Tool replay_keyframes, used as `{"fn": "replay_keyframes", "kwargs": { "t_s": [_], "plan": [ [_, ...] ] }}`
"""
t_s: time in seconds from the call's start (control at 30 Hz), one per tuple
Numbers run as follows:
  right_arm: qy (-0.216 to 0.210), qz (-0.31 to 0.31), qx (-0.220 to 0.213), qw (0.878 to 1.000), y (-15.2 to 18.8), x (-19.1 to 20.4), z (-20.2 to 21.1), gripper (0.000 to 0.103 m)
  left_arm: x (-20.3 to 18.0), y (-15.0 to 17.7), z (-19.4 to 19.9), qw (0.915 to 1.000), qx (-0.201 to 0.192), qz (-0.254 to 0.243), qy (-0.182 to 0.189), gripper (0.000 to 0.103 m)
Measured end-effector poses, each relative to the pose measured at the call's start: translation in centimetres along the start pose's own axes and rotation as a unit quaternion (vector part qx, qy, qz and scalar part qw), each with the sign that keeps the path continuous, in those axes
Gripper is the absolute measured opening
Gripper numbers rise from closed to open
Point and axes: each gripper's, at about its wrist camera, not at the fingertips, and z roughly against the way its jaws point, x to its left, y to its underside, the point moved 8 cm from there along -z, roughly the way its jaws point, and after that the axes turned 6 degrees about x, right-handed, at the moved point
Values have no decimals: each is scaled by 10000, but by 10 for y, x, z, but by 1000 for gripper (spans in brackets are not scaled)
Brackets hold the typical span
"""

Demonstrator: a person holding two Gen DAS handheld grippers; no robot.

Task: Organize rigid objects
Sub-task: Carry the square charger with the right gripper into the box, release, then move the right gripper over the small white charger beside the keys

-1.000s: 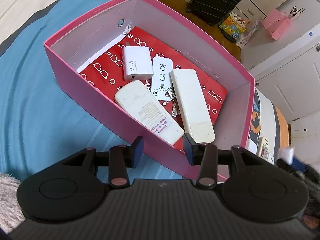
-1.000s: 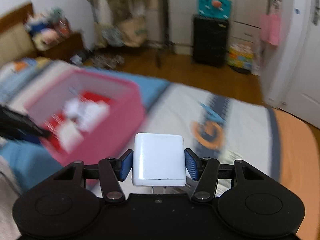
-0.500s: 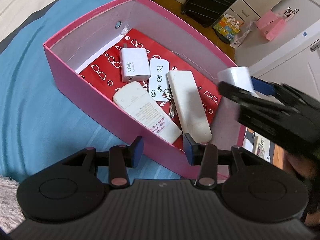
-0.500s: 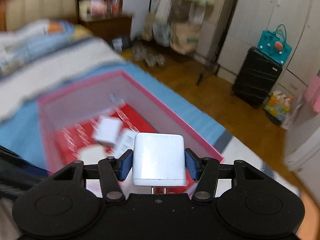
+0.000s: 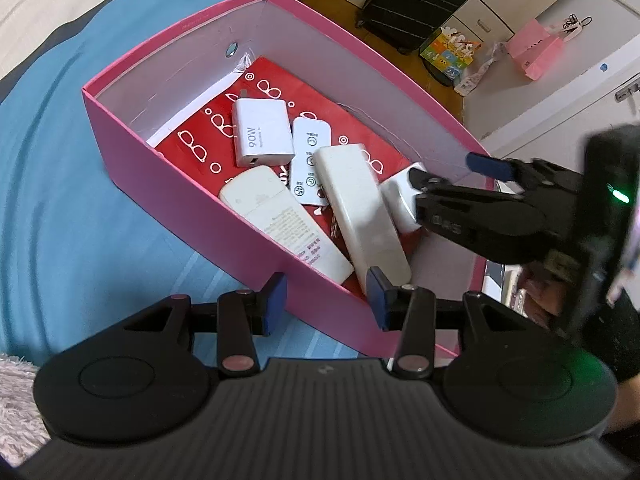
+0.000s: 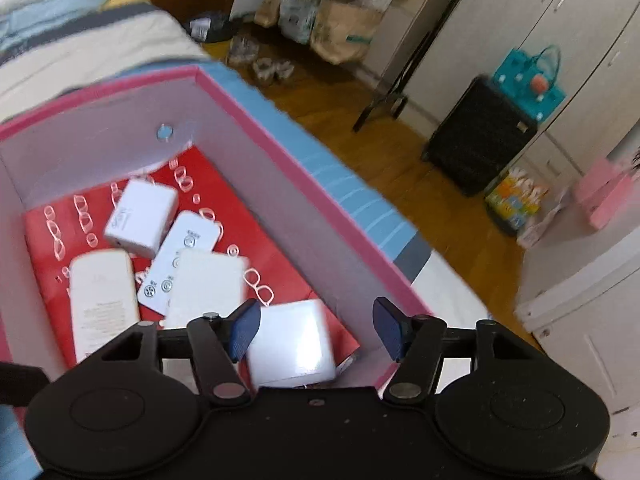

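While the right gripper (image 6: 316, 330) is held spread apart above it, the white charger (image 6: 290, 344) lies flat inside the pink box (image 5: 192, 196), its prongs hidden; the left gripper (image 5: 328, 300) is held open outside.

1 pink box (image 5: 168, 168), 2 white chargers (image 5: 262, 133) (image 6: 290, 342), 3 white remotes (image 5: 284, 220) (image 5: 310, 164) (image 5: 360, 208)

White gadgets piled in the pink box (image 5: 192, 196)

Square white charger (image 6: 290, 344) sits at the near right end on red paper, beside the long remote (image 5: 362, 212); 90W adapter (image 5: 262, 132) lies flat farther left.
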Motion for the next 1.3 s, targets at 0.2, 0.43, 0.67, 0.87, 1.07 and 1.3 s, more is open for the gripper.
{"fn": "replay_keyframes", "kwargs": {
  "t_s": [0.2, 0.43, 0.67, 0.87, 1.07, 1.3],
  "plan": [
    [-315, -388, -597, 9970, 16, -14, 57, 67, -1, 0, 0, 10000, 7, 18, -7, 42],
    [-776, -1001, -989, 9870, 55, -44, 121, 72, -2, 0, 0, 10000, 16, 6, -30, 42],
    [-1068, -2002, -680, 9715, 107, -95, 137, 73, -5, 0, 1, 9998, -44, -109, -183, 44],
    [-1350, -3084, -226, 9413, 168, -126, 103, 73, -5, -1, 1, 9996, -60, -125, -254, 44],
    [-1379, -3523, 34, 9257, 203, -118, 51, 73, -7, 1, 1, 9993, -97, -142, -347, 44],
    [-2280, -4281, 212, 8742, 200, -109, 17, 62, -5, 0, 2, 9993, -105, -154, -318, 44]
  ]
}}
